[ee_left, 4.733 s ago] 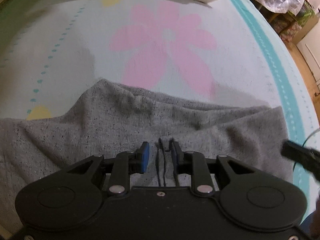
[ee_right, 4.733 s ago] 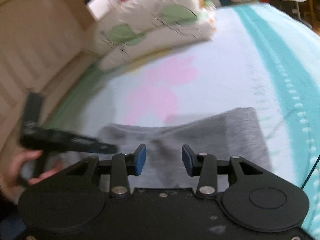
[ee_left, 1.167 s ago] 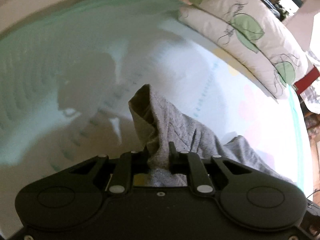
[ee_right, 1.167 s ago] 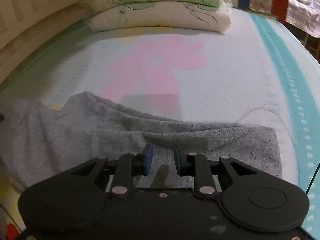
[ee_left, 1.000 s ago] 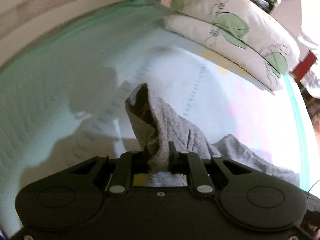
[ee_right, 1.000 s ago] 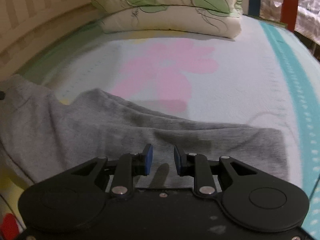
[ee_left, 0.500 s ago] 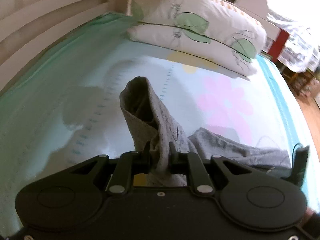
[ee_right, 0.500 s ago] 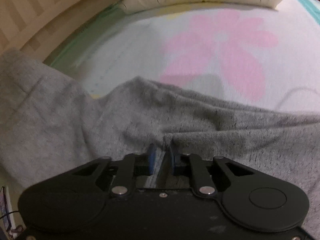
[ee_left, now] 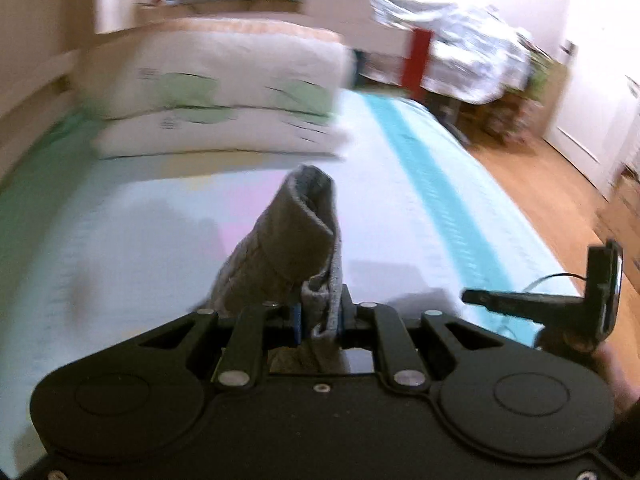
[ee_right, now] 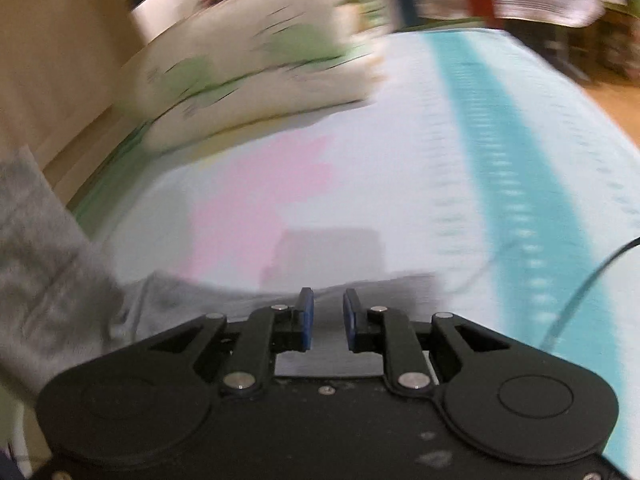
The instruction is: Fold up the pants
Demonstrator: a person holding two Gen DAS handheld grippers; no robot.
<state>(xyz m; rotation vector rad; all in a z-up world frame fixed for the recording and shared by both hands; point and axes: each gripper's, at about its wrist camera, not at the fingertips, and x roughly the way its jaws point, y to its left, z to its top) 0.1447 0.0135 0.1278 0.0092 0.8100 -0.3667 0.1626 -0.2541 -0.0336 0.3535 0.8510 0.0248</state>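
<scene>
Left gripper (ee_left: 319, 322) pinches a raised fold of gray pants (ee_left: 296, 236), likely to fold it over; right gripper (ee_right: 327, 318) hovers, jaws parted, empty.

I am working in a home bedroom. I note a bed (ee_left: 400, 208) with a floral-print sheet and teal stripe, stacked leaf-patterned pillows (ee_left: 224, 112) at its head, wood flooring (ee_left: 560, 184), and white closet doors (ee_left: 592, 80) beyond.
</scene>
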